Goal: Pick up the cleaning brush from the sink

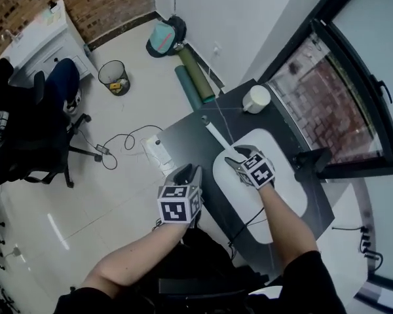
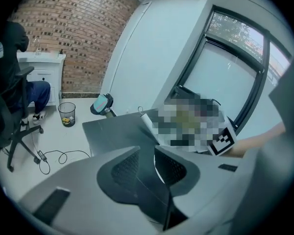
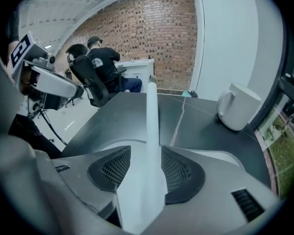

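The cleaning brush's long white handle (image 1: pixel 216 135) lies across the dark table (image 1: pixel 183 139) and reaches over the rim of the white sink (image 1: pixel 283 175). My right gripper (image 1: pixel 236 157) hangs above that rim. In the right gripper view the handle (image 3: pixel 151 116) runs straight up between the right gripper's (image 3: pixel 146 153) open jaws, with a gap on each side. The brush head is hidden under the gripper. My left gripper (image 1: pixel 188 171) is open at the table's left edge. In the left gripper view the left gripper (image 2: pixel 147 153) has only the tabletop between its jaws.
A white mug (image 1: pixel 255 99) stands on the table's far corner, beyond the sink. On the floor to the left are a wire bin (image 1: pixel 113 77), cables (image 1: pixel 118 142), rolled mats (image 1: pixel 195 77) and an office chair (image 1: pixel 26 136) with a seated person. A window frame (image 1: pixel 354 90) borders the right side.
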Demonstrator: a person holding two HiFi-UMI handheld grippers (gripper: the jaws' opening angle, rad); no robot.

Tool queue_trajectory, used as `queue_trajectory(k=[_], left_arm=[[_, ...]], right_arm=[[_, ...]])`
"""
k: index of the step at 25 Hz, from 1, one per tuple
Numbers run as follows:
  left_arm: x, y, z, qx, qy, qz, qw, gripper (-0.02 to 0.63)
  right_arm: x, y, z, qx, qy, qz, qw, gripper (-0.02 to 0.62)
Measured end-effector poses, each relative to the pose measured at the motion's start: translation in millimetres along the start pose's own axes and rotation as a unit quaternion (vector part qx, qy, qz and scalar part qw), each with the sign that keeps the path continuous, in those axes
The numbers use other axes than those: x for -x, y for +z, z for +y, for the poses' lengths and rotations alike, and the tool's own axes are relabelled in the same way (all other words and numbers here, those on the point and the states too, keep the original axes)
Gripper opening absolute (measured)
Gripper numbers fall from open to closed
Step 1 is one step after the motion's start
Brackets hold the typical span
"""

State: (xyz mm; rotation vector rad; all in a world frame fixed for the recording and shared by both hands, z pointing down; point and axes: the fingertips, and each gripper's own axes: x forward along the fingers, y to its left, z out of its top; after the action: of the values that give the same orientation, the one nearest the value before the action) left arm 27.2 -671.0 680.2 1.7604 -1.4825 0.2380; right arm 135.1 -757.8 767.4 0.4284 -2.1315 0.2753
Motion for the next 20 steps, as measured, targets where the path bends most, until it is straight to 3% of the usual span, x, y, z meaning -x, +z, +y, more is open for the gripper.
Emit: queue_trajectory(k=[6,7,13,16,20], left_arm=[[-11,-10,24,0.009,0.015,0.002,0.9998,0.103],[-14,-11,27,0.012,0.017,0.004,0.9998,0.103],[-5,-9,36,0.014,0.007,0.005,0.9999,0.103],[6,-5,31,0.004,-0.002,-0.005,1.0,0.103],[22,10,-28,-0.024,-0.035,-0.017,0.9989,0.103]], right_arm=[[-37,-20,-12,-0.015,0.004,0.013,1.0,0.14],[-40,-20,-14,-0.015,0.006,0.013,1.0,0.089],[-42,-17,-4,0.005,0.002,0.006,1.0,0.081],[-23,-4,5,0.016,-0.011,-0.017,1.0,0.081],[54,14,5,0.006,-0.035,-0.092,0.995,0.08]])
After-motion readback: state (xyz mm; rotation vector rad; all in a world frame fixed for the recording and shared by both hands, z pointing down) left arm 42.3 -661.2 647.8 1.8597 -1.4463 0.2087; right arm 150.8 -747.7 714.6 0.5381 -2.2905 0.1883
